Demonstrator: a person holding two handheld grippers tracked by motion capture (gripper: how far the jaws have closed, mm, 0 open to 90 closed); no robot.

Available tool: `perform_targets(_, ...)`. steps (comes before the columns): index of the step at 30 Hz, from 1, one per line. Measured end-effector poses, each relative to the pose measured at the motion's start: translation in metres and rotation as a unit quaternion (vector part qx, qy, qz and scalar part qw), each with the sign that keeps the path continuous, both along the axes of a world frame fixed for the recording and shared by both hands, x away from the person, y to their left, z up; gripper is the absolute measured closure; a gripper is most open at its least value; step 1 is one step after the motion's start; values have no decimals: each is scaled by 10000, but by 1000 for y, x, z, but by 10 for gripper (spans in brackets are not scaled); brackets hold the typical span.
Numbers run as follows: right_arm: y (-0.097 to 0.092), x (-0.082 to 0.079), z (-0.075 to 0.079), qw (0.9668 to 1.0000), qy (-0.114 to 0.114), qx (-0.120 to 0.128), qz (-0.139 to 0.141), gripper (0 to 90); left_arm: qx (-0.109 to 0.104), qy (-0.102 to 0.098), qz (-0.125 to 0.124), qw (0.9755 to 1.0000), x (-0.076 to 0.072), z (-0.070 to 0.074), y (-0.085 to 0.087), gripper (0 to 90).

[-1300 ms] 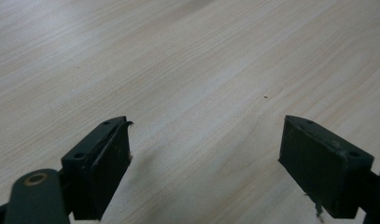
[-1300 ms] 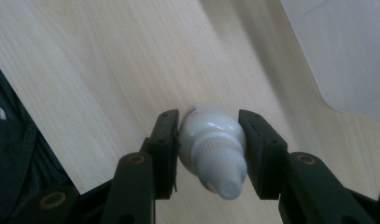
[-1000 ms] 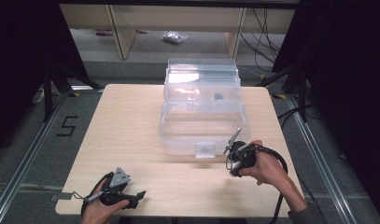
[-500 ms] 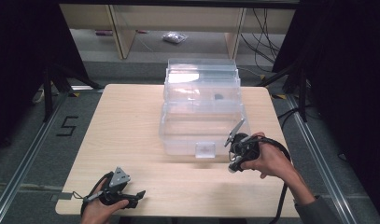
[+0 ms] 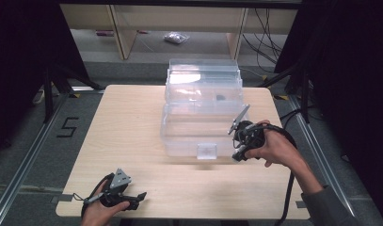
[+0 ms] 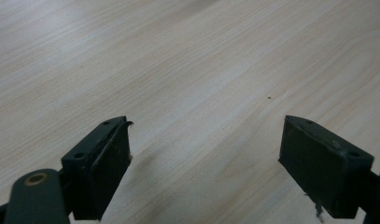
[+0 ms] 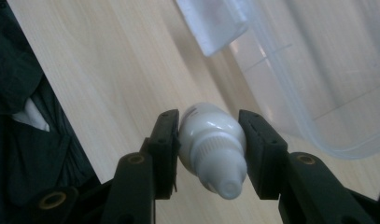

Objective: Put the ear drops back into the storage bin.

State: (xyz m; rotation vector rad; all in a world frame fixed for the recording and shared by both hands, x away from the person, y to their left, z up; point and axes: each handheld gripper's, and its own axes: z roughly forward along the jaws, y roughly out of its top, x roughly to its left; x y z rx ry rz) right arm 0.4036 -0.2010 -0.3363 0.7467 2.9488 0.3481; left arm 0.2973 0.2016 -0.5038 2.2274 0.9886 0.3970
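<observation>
Centrally on the pale wooden table (image 5: 132, 122) stands a clear plastic lidded storage box (image 5: 202, 113), just left of the right gripper (image 7: 208, 140), clamped on a small white squeeze bottle (image 7: 211, 142) whose nozzle points toward the camera, label hidden, while the near-left left gripper (image 6: 204, 163) gapes empty.

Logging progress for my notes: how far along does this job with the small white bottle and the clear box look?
Done: the right gripper has the small white bottle clamped between its jaws, beside the clear plastic box. In hand: it is held at the box's front right corner. Left: nothing shows the bottle placed anywhere yet. The left gripper is open over bare table.
</observation>
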Motion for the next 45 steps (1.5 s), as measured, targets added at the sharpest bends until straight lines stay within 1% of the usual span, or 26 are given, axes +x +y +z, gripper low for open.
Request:
perform_targets(1, 0, 2, 4, 9999, 28, 30, -161, 602, -1, 0, -5, 10000, 0, 0, 0, 157)
perform_targets(5, -1, 9, 11, 9999, 4, 77, -113, 602, -14, -5, 0, 10000, 0, 0, 0, 158)
perform_targets(7, -2, 14, 14, 9999, -47, 57, -99, 602, -209, -61, 155, 9996, -1, -2, -3, 158)
perform_targets(10, -5, 21, 20, 9997, -109, 75, -189, 602, -239, -56, 174, 9995, -1, -2, -3, 157)
perform_targets(11, -5, 22, 20, 9998, -98, 75, -180, 602, -178, -52, 144, 9997, -1, -2, -3, 158)
perform_targets(13, -7, 26, 22, 9995, -106, 73, -288, 603, -211, -42, 140, 9997, -1, -2, -3, 157)
perform_targets(15, -8, 31, 23, 9995, -105, 54, -293, 602, 16, 1, -20, 10000, 0, 0, 0, 158)
perform_targets(17, -9, 34, 25, 9990, -49, 24, -436, 603, 6, 3, -22, 10000, 0, 0, -1, 157)
perform_targets(18, -11, 38, 25, 9993, -146, 37, -335, 603, -32, -30, 70, 10000, 0, -2, -2, 158)
perform_targets(19, -11, 39, 25, 9992, -99, 39, -393, 602, -155, -73, 199, 9997, -1, -3, -4, 157)
perform_targets(20, -11, 44, 26, 9989, -102, 18, -468, 602, -219, -58, 168, 9996, -1, -3, -4, 158)
perform_targets(22, -12, 47, 26, 9987, -116, -3, -498, 603, -220, -36, 117, 9997, -1, -2, -4, 158)
perform_targets(23, -12, 50, 26, 9988, -124, -11, -482, 602, 47, 1, -45, 10000, 0, 0, 0, 158)
perform_targets(24, -12, 52, 25, 9986, -108, -7, -527, 602, -69, -65, 132, 9999, 0, -3, -3, 157)
perform_targets(26, -13, 58, 25, 9981, -89, -3, -614, 603, -245, -41, 145, 9996, -1, -2, -4, 158)
perform_targets(28, -14, 63, 25, 9982, -123, 8, -583, 602, 37, 10, -27, 10000, 0, -1, -1, 157)
perform_targets(29, -14, 66, 25, 9979, -109, -30, -637, 602, -148, -86, 186, 9997, -1, -3, -5, 158)
perform_targets(30, -14, 68, 25, 9977, -120, -25, -671, 602, -204, -40, 155, 9997, -1, -2, -4, 158)
perform_targets(31, -14, 73, 24, 9974, -125, -38, -706, 602, -187, -25, 86, 9998, -1, -2, -4, 157)
perform_targets(32, -14, 73, 24, 9974, -125, -38, -706, 602, -38, 21, -12, 10000, -1, 0, -2, 157)
perform_targets(34, -15, 77, 22, 9970, -90, -88, -767, 602, 25, 20, -51, 10000, -1, 0, -1, 158)
perform_targets(37, -16, 84, 20, 9967, -104, -72, -804, 602, -111, -13, 21, 9999, -1, -1, -3, 158)
perform_targets(39, -17, 88, 17, 9965, -89, -78, -822, 602, 25, 22, -54, 10000, -1, 0, -1, 157)
perform_targets(40, -16, 89, 16, 9958, -67, -112, -911, 602, 11, 11, -42, 10000, -1, 0, -1, 157)
perform_targets(41, -16, 91, 15, 9961, -86, -113, -876, 602, -119, -4, 28, 9999, -1, -1, -3, 157)
perform_targets(45, -15, 97, 9, 9961, -68, -175, -862, 602, -88, -7, 7, 10000, -1, -1, -2, 157)
